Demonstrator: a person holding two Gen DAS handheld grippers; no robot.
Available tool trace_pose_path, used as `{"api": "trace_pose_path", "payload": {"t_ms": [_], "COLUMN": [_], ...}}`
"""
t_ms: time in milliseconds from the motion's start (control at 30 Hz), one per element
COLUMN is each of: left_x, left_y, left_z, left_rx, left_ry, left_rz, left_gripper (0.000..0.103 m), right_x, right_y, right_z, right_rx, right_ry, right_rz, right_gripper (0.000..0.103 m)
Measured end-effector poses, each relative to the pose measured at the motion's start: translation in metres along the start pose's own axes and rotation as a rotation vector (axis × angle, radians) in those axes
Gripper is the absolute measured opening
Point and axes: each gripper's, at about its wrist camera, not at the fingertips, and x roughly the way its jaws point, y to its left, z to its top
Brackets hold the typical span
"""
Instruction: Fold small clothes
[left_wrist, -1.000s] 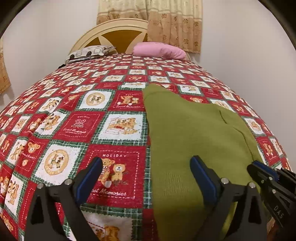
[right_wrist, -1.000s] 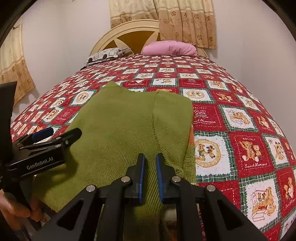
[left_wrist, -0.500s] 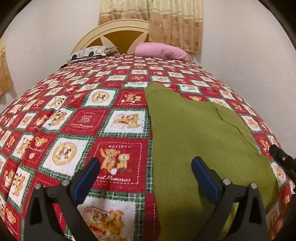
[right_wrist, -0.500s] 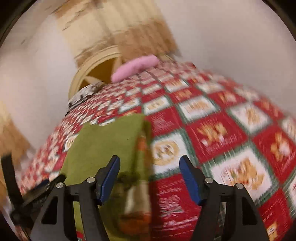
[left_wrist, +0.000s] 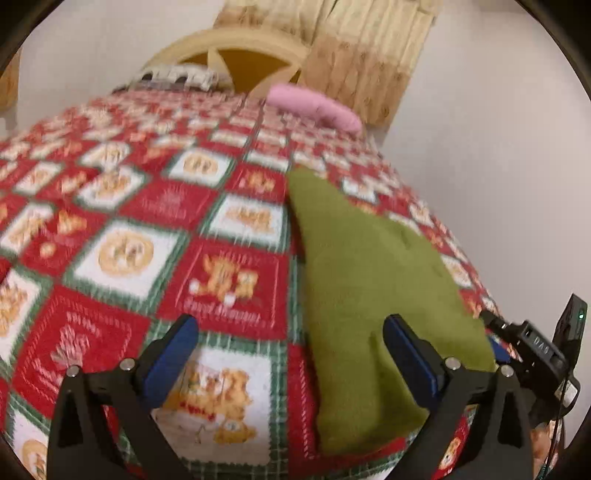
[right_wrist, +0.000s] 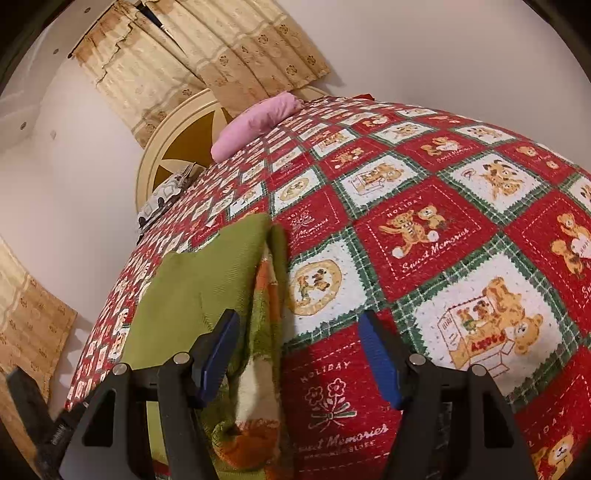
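A small olive-green knit garment lies folded lengthwise on the red teddy-bear quilt. In the right wrist view the garment shows its right edge with an orange and white patterned inside. My left gripper is open and empty, over the garment's near left edge. My right gripper is open and empty, tilted, with its left finger over the garment's right edge. The right gripper also shows in the left wrist view beside the garment.
A pink pillow and a patterned pillow lie at the cream headboard. Beige curtains hang behind. A white wall runs along the bed's right side.
My right gripper opened, let go of the garment's near edge and swung right, tilting. My left gripper stayed open and shifted slightly; its view is now tilted and blurred.
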Motion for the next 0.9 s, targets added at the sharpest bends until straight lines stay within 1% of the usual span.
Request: {"api": "trace_pose_path", "payload": {"t_ms": [100,167,200,267,333,400,433,467,500,533,733,800,833,900], "left_x": [0.006,0.012,0.016,0.035,0.06,0.084,0.099,0.117,0.117,0.111,0.106,0.105,0.104,0.103], "left_y": [-0.012,-0.018,-0.021,-0.027,-0.03,-0.023,-0.017,-0.007,-0.004,-0.003,-0.007,-0.006,-0.005,-0.005], "left_z": [0.019,0.038,0.048,0.067,0.072,0.068,0.063,0.051,0.043,0.042,0.039,0.039,0.039,0.039], "left_rx": [0.035,0.047,0.054,0.079,0.09,0.06,0.029,-0.019,-0.03,-0.021,-0.01,-0.018,-0.018,-0.02], "left_ry": [-0.011,-0.046,-0.055,-0.017,0.049,0.124,0.173,0.234,0.228,0.185,0.187,0.187,0.187,0.186], "left_rz": [-0.014,-0.002,-0.015,-0.035,-0.043,-0.046,-0.071,-0.123,-0.143,-0.164,-0.165,-0.176,-0.179,-0.182], "left_gripper": [0.101,0.1,0.1,0.1,0.1,0.1,0.099,0.099,0.099,0.099,0.1,0.1,0.1,0.1], "right_x": [0.001,0.002,0.004,0.005,0.007,0.009,0.009,0.009,0.01,0.011,0.014,0.013,0.014,0.017], "right_y": [0.0,-0.002,-0.002,-0.002,-0.001,-0.001,-0.001,-0.001,-0.002,-0.003,0.0,0.001,0.003,0.01], "right_z": [-0.001,0.0,0.001,0.001,0.003,0.002,0.002,0.002,0.002,0.002,0.004,0.009,0.017,0.031], "right_rx": [0.002,0.007,0.008,0.006,-0.001,-0.007,-0.007,-0.005,-0.003,-0.001,-0.012,-0.002,-0.004,-0.044], "right_ry": [0.01,0.016,0.018,0.02,0.027,0.033,0.034,0.035,0.035,0.038,0.059,0.07,0.078,0.087], "right_rz": [0.004,0.005,0.006,0.009,0.009,0.006,0.006,0.005,0.006,0.006,0.014,0.034,0.065,0.07], "right_gripper": [0.067,0.067,0.067,0.067,0.067,0.067,0.067,0.067,0.067,0.067,0.067,0.067,0.067,0.067]}}
